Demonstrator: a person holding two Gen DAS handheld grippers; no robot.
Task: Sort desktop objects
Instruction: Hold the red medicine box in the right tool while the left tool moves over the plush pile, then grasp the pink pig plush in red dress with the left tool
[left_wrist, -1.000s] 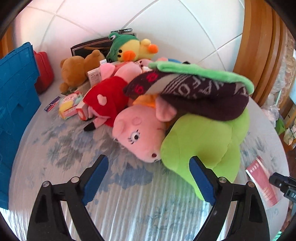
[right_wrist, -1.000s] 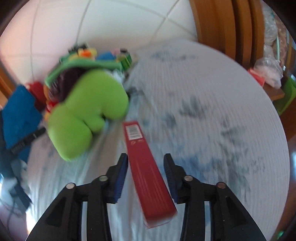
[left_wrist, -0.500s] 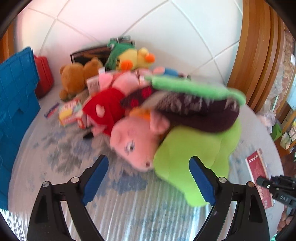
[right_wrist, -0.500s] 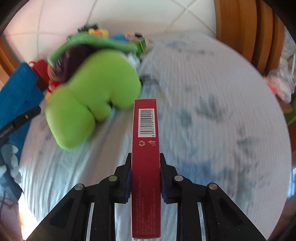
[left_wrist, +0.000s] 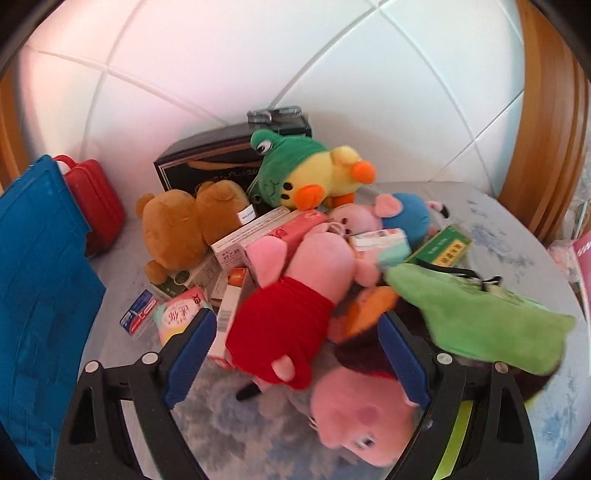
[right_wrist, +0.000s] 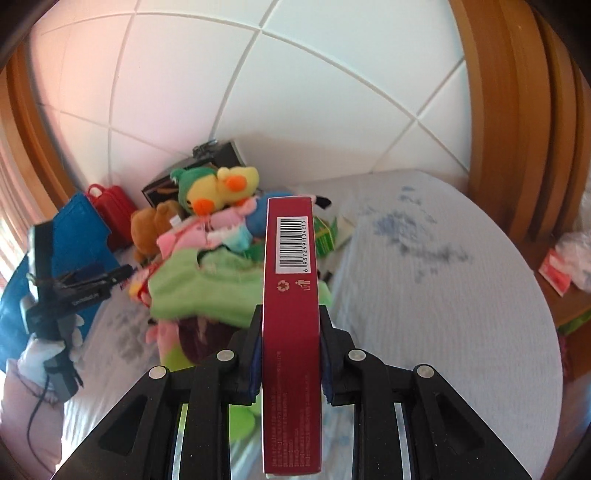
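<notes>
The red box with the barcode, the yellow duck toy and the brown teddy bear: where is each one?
red box (right_wrist: 291, 295), right wrist view, on its barcode face, just below the label.
yellow duck toy (left_wrist: 328, 173), left wrist view, on its yellow body.
brown teddy bear (left_wrist: 173, 232), left wrist view, on its back.

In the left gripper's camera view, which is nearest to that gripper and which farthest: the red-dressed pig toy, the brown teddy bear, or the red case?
1. Red-dressed pig toy, between the open left gripper's fingers.
2. Brown teddy bear, further back, left of centre.
3. Red case, far left, by the wall.

A blue-flowered bed (right_wrist: 443, 295) carries heaped plush toys (left_wrist: 295, 295) and boxes (left_wrist: 251, 236).
</notes>
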